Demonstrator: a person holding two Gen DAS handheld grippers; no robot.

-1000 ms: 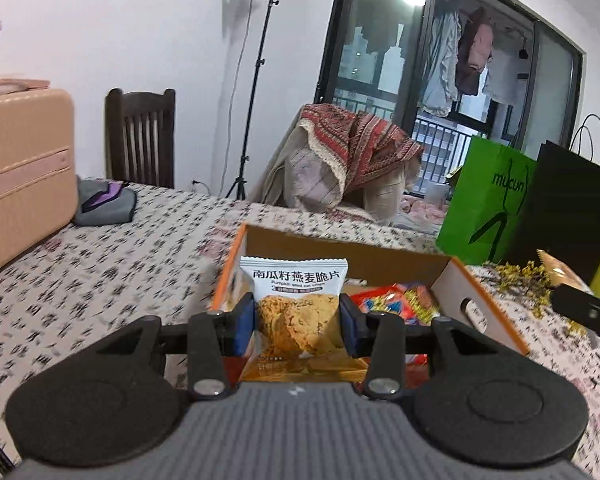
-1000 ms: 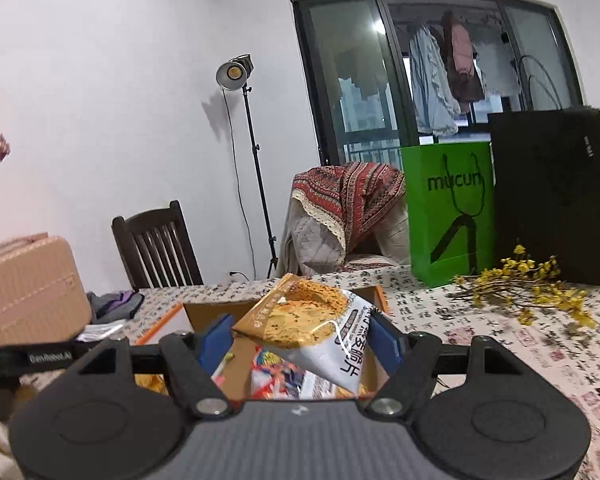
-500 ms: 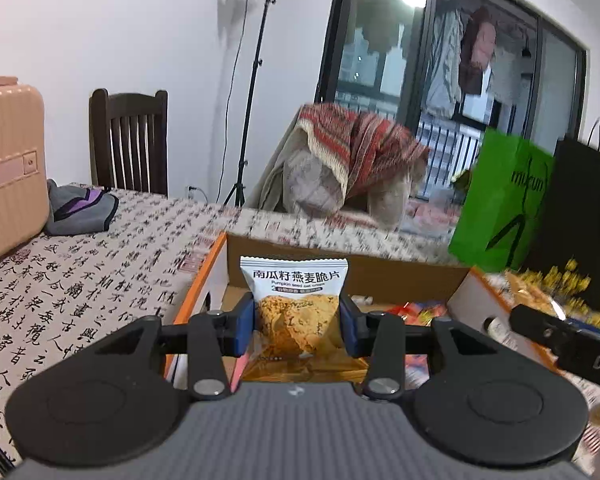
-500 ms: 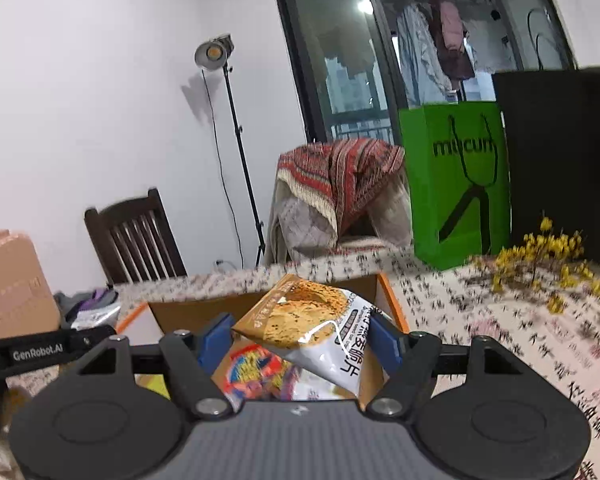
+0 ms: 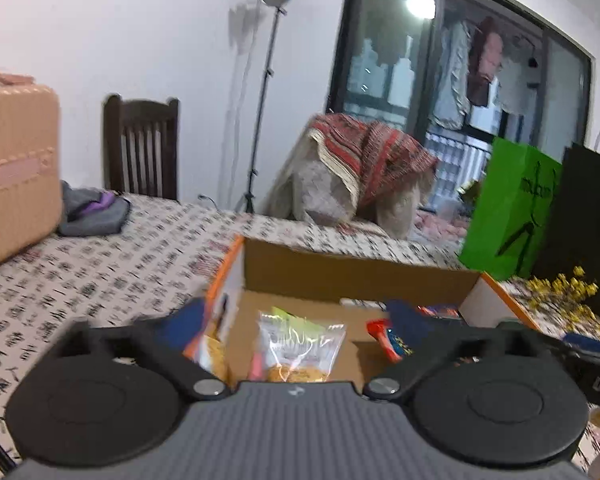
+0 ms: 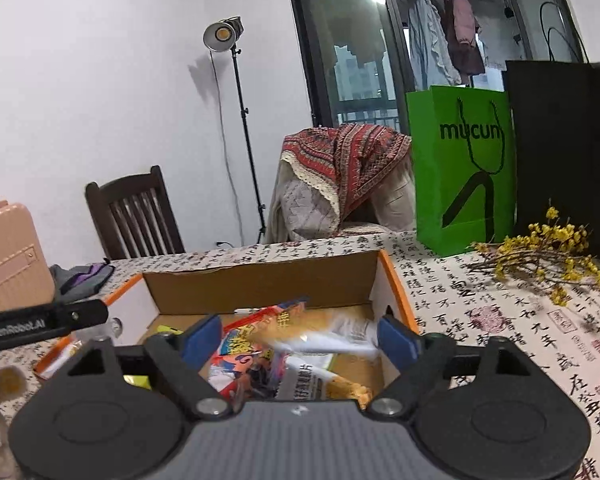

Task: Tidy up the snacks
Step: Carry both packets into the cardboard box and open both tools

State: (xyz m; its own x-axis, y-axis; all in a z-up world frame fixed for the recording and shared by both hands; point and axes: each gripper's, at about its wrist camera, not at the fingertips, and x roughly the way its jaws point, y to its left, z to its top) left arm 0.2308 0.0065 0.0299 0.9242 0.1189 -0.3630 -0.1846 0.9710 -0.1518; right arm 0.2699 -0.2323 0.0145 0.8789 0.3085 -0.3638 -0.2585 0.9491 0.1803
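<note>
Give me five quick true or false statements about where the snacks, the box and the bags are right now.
1. The cardboard box is open at the top. True.
2. The green bag lies flat. False: it stands upright.
3. The left hand-held gripper clamps a packet. False: its jaws are opening, and the clear packet is free.
4. Yellow flowers lie on the tablecloth. True.
5. The box holds no snacks. False: several packets lie inside.

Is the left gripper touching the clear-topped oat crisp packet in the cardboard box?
Apart. The left wrist view shows the left gripper with jaws opening wide, clear gaps either side of the oat crisp packet inside the cardboard box.
</note>
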